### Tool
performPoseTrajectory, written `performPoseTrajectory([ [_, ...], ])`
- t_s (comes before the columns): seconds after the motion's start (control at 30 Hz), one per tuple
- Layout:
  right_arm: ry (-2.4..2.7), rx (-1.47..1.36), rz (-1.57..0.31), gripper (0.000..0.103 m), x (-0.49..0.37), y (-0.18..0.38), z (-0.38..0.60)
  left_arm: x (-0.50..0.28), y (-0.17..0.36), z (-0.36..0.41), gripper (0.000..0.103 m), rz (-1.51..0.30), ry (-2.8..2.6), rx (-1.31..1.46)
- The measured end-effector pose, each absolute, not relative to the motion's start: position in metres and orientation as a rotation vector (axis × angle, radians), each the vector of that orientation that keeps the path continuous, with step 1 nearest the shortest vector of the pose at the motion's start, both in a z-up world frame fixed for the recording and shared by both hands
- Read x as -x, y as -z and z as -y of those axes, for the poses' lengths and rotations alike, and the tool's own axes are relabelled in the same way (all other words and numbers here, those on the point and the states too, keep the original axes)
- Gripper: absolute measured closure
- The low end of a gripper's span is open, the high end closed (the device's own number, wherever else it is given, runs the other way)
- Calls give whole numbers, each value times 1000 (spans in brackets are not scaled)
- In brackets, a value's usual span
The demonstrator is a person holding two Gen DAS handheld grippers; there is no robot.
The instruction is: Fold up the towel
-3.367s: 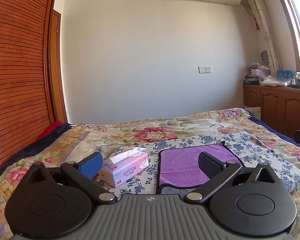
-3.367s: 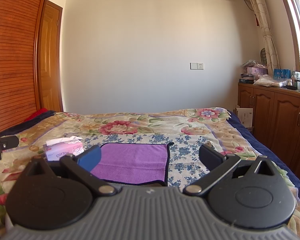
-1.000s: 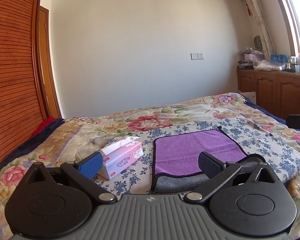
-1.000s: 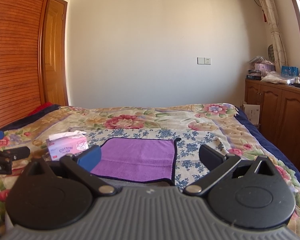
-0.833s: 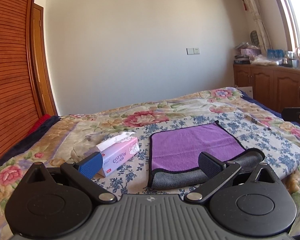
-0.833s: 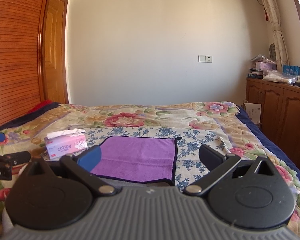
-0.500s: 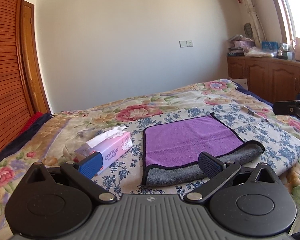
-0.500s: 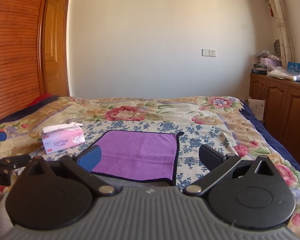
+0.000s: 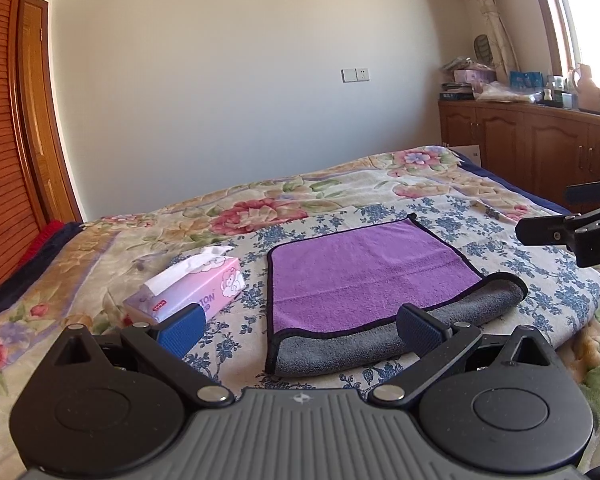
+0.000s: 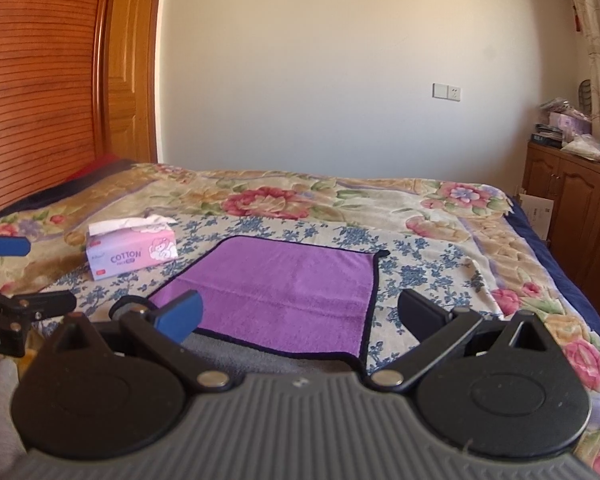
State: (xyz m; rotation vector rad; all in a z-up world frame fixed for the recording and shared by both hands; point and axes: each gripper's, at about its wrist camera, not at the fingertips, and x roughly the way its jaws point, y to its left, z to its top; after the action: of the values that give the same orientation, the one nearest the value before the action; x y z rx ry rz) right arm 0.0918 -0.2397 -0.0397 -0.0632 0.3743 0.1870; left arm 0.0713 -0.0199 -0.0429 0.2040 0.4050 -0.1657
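A purple towel [image 9: 364, 264] with a grey underside lies folded on the flowered bedspread, its grey fold along the near edge. It also shows in the right wrist view [image 10: 288, 288]. My left gripper [image 9: 300, 330] is open and empty, just short of the towel's near left corner. My right gripper [image 10: 300, 316] is open and empty above the towel's near edge. The right gripper's fingers [image 9: 572, 232] show at the right edge of the left wrist view. The left gripper's fingers [image 10: 32, 304] show at the left edge of the right wrist view.
A pink tissue box [image 9: 192, 292] lies left of the towel, also in the right wrist view [image 10: 132, 248]. The bed [image 9: 440, 184] reaches the far wall. Wooden cabinets [image 9: 540, 148] stand on the right. A slatted wooden wardrobe [image 10: 40, 80] stands on the left.
Both grippers have moved back and up from the towel. More of the towel's grey near fold shows in the left wrist view. The towel and the tissue box lie still.
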Motion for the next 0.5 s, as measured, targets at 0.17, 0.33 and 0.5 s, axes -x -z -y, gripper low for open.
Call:
performPoseTrajectory([
  [0.17,-213,73,-402,0,-103,43,240,-85,47,18,0,-421,175,-190],
  [0.33,-221,89,-412,0,-113,46,239,-100,53,14,0,-444,179,-164],
  [0.5,-227,95,-428,0,-122,50,237,-113,62,13,0,-470,178,-158],
])
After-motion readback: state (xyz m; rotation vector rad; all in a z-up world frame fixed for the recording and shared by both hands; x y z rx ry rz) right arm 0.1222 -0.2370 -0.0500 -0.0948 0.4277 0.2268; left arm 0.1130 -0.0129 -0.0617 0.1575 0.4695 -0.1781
